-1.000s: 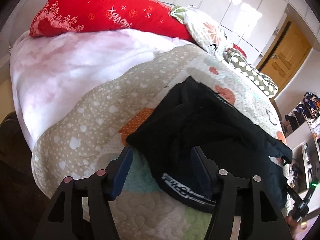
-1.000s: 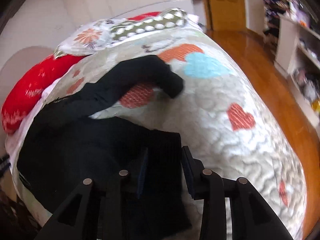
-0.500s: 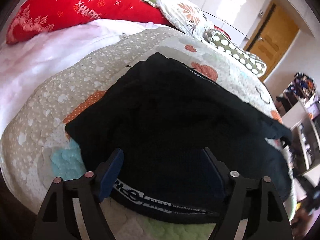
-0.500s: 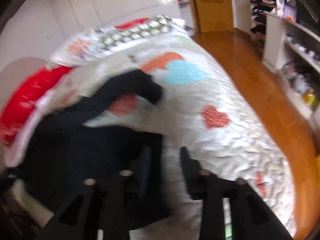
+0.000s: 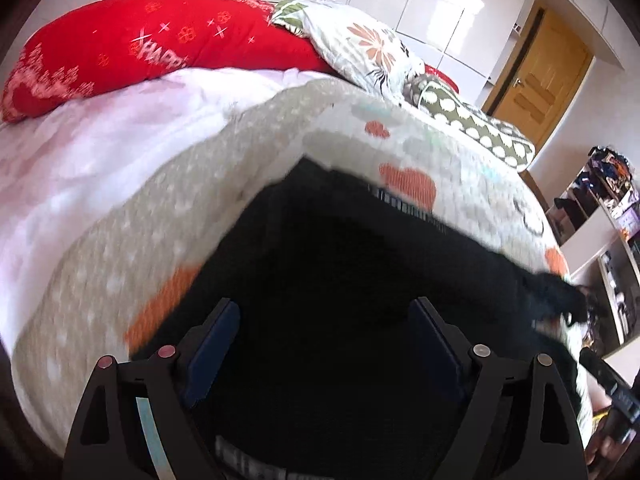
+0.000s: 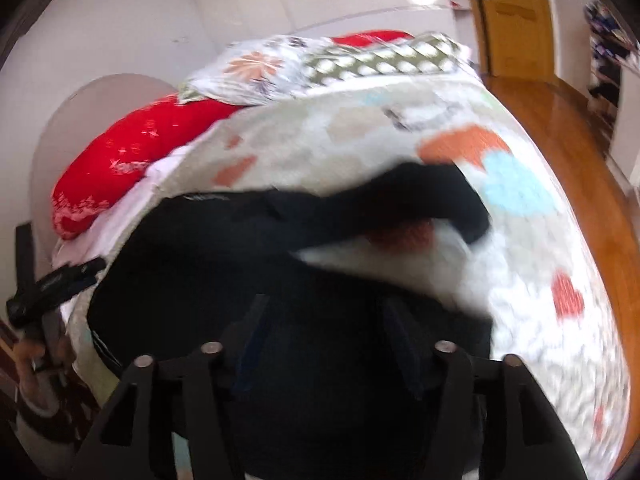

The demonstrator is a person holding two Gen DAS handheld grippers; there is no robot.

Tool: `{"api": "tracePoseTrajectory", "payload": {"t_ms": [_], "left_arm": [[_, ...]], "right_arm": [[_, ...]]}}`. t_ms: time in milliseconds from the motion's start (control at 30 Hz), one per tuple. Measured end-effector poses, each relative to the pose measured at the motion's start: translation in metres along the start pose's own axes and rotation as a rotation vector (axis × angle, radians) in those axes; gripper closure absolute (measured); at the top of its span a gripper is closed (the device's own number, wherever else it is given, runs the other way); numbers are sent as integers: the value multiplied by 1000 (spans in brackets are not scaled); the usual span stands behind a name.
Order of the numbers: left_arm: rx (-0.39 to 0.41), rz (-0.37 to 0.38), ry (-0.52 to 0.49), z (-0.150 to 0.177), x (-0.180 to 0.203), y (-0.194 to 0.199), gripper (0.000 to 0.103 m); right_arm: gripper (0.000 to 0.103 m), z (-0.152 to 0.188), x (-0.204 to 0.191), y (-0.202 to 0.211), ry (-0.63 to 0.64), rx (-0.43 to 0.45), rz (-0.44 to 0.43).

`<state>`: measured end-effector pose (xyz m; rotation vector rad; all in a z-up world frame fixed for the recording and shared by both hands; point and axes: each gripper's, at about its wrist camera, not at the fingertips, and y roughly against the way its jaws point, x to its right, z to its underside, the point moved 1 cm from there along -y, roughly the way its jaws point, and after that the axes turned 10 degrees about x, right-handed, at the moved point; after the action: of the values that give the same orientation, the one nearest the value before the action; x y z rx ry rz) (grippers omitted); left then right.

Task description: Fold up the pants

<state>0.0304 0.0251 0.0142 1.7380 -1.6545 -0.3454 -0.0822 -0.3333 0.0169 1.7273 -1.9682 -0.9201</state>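
Note:
Black pants (image 5: 340, 264) lie spread on a quilted bedspread with hearts (image 5: 120, 264). My left gripper (image 5: 324, 312) is open, its jaws wide apart over the waistband end of the pants. In the right wrist view the pants (image 6: 248, 240) lie across the bed with one leg end curled at the far right (image 6: 452, 200). My right gripper (image 6: 324, 308) is open over the near leg fabric. Both views are blurred.
A red pillow (image 5: 140, 48), a floral pillow (image 5: 360, 44) and a green dotted pillow (image 5: 472, 120) lie at the head of the bed. A white blanket (image 5: 100, 140) lies at the left. A wooden door (image 5: 536, 80), shelves (image 5: 612, 216) and wooden floor (image 6: 568, 152) are at the right.
My left gripper has moved forward over the pants and stays open. My right gripper, shut on the leg fabric before, has opened wide and moved over the pants.

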Motion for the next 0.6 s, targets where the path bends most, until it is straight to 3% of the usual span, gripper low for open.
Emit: {"api": "tracePoseTrajectory", "payload": {"t_ms": [200, 267, 400, 600], "left_arm": [[-75, -12, 7, -49, -4, -63, 12], [-95, -1, -24, -63, -4, -85, 12], [-167, 66, -123, -84, -4, -130, 12], [-222, 45, -285, -101, -2, -190, 12]], "right_arm": [[30, -48, -35, -48, 81, 26, -89], [28, -61, -45, -73, 97, -3, -143], [28, -71, -65, -112, 182, -83, -174], [24, -78, -81, -161, 260, -169, -203]]}}
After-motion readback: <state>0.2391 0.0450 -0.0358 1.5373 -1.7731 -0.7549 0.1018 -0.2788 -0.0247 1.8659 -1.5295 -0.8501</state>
